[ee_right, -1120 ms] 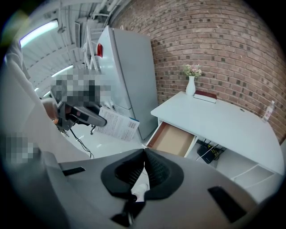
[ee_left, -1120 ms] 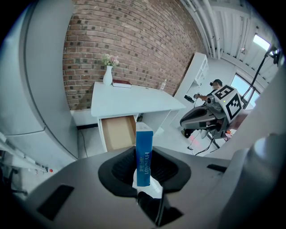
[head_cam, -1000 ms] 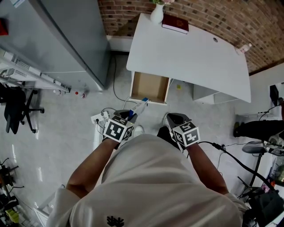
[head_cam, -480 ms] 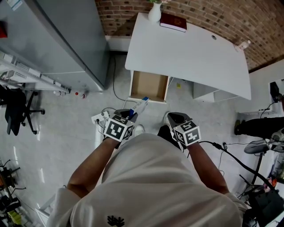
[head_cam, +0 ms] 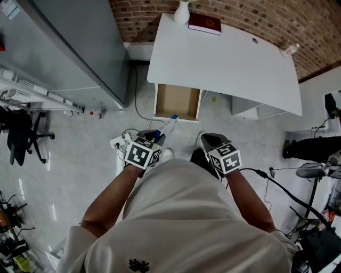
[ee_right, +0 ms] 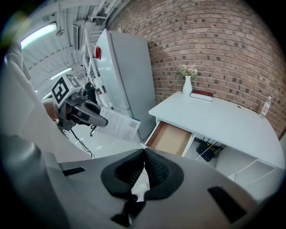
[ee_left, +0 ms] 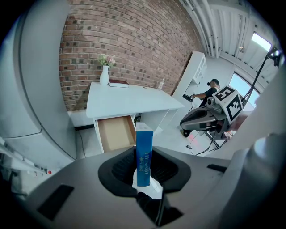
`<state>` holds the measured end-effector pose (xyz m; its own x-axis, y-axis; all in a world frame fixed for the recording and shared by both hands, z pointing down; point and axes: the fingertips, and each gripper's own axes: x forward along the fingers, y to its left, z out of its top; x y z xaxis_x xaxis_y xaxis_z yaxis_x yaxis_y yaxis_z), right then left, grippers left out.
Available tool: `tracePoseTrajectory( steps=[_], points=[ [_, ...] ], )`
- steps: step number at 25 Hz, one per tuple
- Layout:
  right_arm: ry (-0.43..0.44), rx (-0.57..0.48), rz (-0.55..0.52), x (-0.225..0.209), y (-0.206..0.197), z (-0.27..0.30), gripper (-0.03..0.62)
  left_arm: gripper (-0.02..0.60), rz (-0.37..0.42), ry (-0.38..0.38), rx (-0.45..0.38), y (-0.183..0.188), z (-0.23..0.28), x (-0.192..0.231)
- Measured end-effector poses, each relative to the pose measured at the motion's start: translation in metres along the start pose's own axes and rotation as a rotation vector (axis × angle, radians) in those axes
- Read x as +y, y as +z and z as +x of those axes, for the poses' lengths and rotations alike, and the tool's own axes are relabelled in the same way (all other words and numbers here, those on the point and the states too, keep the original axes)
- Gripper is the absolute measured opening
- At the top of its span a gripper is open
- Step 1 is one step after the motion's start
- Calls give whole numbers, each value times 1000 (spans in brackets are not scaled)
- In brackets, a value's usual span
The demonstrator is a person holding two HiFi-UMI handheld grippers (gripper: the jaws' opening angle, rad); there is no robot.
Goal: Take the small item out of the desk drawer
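- Left gripper (ee_left: 143, 166): jaws pinch a small blue box (ee_left: 144, 152), with a pad against each of its flat sides, around its lower part.
- Small blue box: a slim carton with a blue narrow face bearing white lettering. The right gripper view shows a white printed side. It stands out of the left jaws, in the air above the floor. Its free end points ahead toward the drawer (head_cam: 177, 101), and it is outside that drawer.
- Right gripper (ee_right: 143, 172): jaws pressed together with nothing between them. It is held beside the left gripper, to its right and apart from it.
- Drawer: straight ahead of the left gripper and ahead-left of the right one. It is pulled out from under the desk (head_cam: 224, 58), and its brown inside faces up.
- Desk: white top, beyond the drawer, spreading ahead of the right gripper and past it to the right.
- Vase (head_cam: 181, 11) and dark red book (head_cam: 204, 23): just beside each other on the desk's far edge, well ahead of both grippers, by the brick wall (head_cam: 298, 26).
- Small bottle (head_cam: 290, 49): on the desk's far right corner, ahead-right of the right gripper.
- Grey cabinet (head_cam: 69, 48): ahead-left of the left gripper.
- Power strip (head_cam: 118, 142): on the floor, just left of the left gripper.
- Person: bare forearms and a white shirt (head_cam: 181, 224), behind both grippers.
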<state>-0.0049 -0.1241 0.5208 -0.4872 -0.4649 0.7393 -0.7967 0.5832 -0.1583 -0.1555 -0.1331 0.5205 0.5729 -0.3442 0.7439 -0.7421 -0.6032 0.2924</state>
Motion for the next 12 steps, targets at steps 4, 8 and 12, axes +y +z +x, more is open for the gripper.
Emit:
tracePoseTrajectory(
  steps=[4, 8, 12],
  points=[
    [5, 5, 2, -5, -4, -2, 31, 92, 0, 7, 5, 5, 2, -3],
    [10, 5, 3, -10, -8, -3, 31, 92, -1, 11, 7, 6, 8, -7],
    [14, 3, 1, -19, -8, -5, 31, 92, -9, 19, 15, 8, 15, -9]
  ],
)
